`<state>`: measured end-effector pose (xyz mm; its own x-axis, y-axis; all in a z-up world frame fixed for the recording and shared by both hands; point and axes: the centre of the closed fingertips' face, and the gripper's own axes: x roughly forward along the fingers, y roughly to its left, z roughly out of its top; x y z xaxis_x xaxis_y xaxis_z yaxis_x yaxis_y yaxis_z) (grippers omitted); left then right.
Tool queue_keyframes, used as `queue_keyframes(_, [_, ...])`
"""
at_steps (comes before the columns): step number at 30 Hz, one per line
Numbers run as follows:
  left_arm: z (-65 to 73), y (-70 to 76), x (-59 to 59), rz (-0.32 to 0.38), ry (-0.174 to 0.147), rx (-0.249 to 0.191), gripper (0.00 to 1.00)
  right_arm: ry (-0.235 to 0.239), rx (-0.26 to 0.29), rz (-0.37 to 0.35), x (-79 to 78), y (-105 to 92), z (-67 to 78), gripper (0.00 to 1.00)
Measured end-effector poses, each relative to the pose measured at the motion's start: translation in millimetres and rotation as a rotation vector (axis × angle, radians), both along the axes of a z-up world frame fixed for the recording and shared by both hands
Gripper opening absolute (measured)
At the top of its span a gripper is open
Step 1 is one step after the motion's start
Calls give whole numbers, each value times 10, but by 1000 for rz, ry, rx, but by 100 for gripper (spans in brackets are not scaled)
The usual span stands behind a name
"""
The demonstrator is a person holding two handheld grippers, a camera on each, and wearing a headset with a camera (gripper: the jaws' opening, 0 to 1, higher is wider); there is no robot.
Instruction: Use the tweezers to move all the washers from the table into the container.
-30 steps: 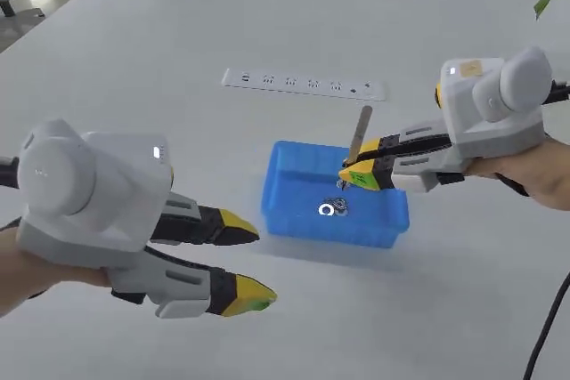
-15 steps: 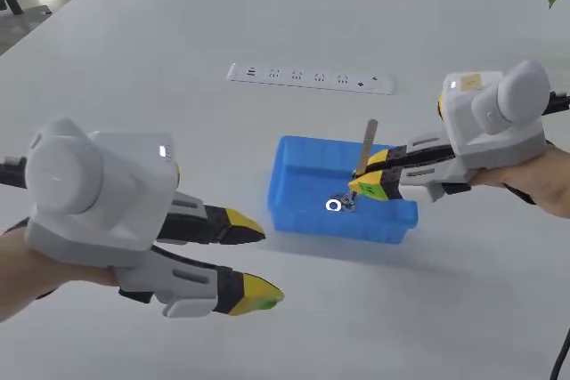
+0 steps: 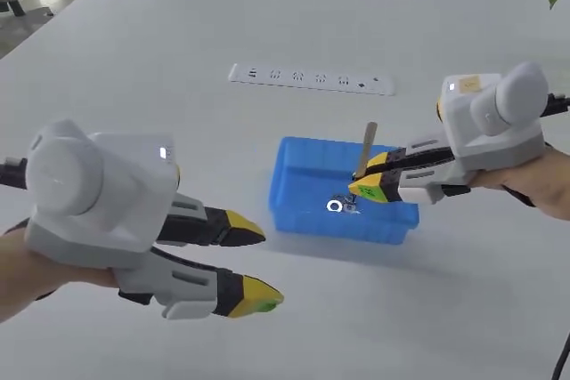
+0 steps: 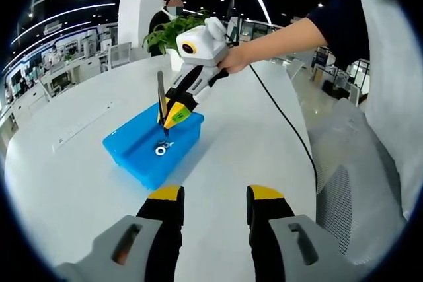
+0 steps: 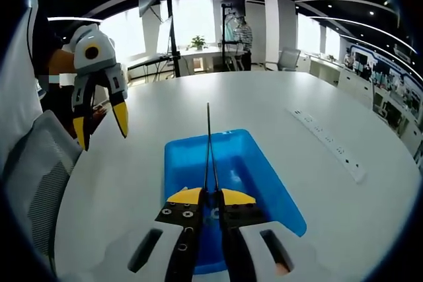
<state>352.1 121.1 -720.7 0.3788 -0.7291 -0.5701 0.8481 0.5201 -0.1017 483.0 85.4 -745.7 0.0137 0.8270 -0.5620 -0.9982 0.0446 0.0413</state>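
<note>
A blue container (image 3: pixel 303 166) sits mid-table with a shiny washer (image 3: pixel 334 206) and a few darker ones on its floor. My right gripper (image 3: pixel 365 187) hovers over the container's right half, shut on the tweezers (image 3: pixel 367 141). The tweezers point down, and their tips are close to the washers. In the right gripper view the tweezers (image 5: pixel 207 140) run out from the closed right gripper (image 5: pixel 211 196) over the container (image 5: pixel 268 189). My left gripper (image 3: pixel 260 265) is open and holds nothing, to the container's front left. In the left gripper view the left gripper (image 4: pixel 215 195) faces the container (image 4: pixel 132 146) and the washer (image 4: pixel 160 150).
A white power strip (image 3: pixel 307 78) lies on the table beyond the container. A cable trails from the right gripper at the right edge. Bare white tabletop (image 3: pixel 134 68) spreads around the container. Chairs and a potted plant (image 4: pixel 168 34) stand past the table's edge.
The right gripper has dipped the tweezers slightly lower into the container. The left gripper has stayed where it was, and the camera has shifted a little.
</note>
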Motion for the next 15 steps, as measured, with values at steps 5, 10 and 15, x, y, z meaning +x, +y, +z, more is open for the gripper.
queue_keyframes(5, [38, 20, 49, 11, -14, -1, 42, -16, 0, -3, 9, 1, 59, 10])
queue_keyframes(10, [314, 9, 332, 80, -88, -81, 42, -21, 20, -13, 7, 12, 224, 9])
queue_keyframes(15, [543, -110, 593, 44, -158, -61, 42, -48, 35, 27, -121, 60, 404, 8])
